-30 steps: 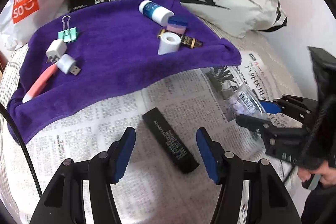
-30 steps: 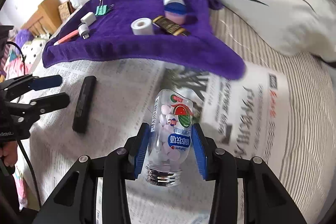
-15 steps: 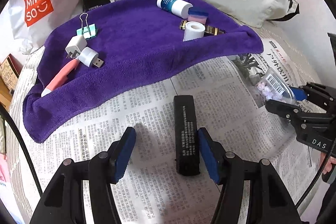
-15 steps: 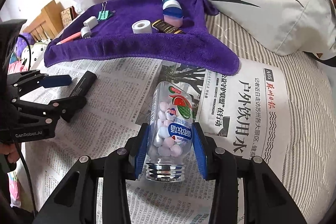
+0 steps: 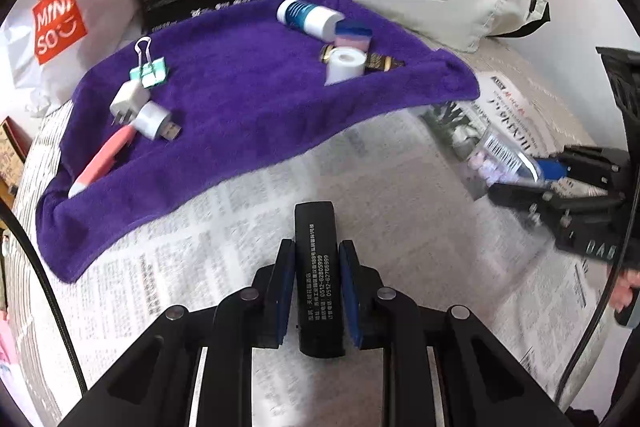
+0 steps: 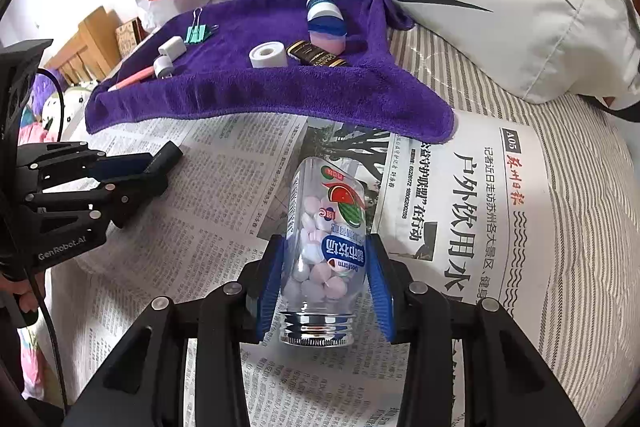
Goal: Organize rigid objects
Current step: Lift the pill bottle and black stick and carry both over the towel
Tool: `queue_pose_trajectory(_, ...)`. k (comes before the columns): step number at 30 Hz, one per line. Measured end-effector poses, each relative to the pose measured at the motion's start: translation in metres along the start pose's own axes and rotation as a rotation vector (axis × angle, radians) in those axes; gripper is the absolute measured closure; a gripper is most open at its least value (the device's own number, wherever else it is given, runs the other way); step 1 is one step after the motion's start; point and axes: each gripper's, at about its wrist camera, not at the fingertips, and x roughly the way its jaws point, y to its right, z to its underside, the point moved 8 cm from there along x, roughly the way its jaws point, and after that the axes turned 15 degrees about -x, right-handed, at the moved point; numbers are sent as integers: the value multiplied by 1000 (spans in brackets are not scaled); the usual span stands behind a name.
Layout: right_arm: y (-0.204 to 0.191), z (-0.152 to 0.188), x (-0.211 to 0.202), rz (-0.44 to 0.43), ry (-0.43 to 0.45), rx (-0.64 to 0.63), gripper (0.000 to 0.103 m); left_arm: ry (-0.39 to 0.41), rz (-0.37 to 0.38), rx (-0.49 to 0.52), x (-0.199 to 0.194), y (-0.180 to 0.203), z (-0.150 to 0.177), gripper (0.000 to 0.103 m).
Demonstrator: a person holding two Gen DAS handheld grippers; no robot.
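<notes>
Your left gripper (image 5: 314,277) has its jaws clenched on a flat black bar (image 5: 318,267), long and narrow with white print down its face; the blue pads press both long sides near its middle, and its far end sticks out over the newspaper (image 5: 224,251). Your right gripper (image 6: 326,285) grasps a clear candy bottle (image 6: 326,247) filled with pink and pale round sweets, watermelon label up, threaded silver neck toward you, the pads against both sides of its lower half. Beyond both lies a purple towel (image 5: 248,99) carrying a binder clip (image 5: 150,71), a plug (image 5: 128,99), a tape roll (image 5: 344,65) and a white tube (image 5: 310,17).
</notes>
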Motion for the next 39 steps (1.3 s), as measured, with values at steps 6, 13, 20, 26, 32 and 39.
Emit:
queue_pose_trajectory(6, 1, -1, 2, -21, -13, 19, 62, 20, -13, 22, 2, -2, -2, 81)
queue_pose_trajectory(13, -2, -4, 3, 15, -13, -13, 62, 7, 59, -32, -2, -14, -4, 82)
queue_pose_trajectory(20, 3, -5, 3, -33, -24, 7, 62, 9, 34, -49, -6, -31, -5, 82)
queue_pose_trajectory(26, 4, -5, 2, -49, -29, 18, 63, 19, 52, -83, -11, -41, -10, 82)
queue_pose_trajectory(32, 9, -5, -2, -44, -36, 30, 63, 33, 71, -96, -19, -44, -17, 82)
queue_pose_trajectory(39, 14, -11, -12, -57, -14, 47, 63, 32, 84, -106, -20, -50, -25, 82)
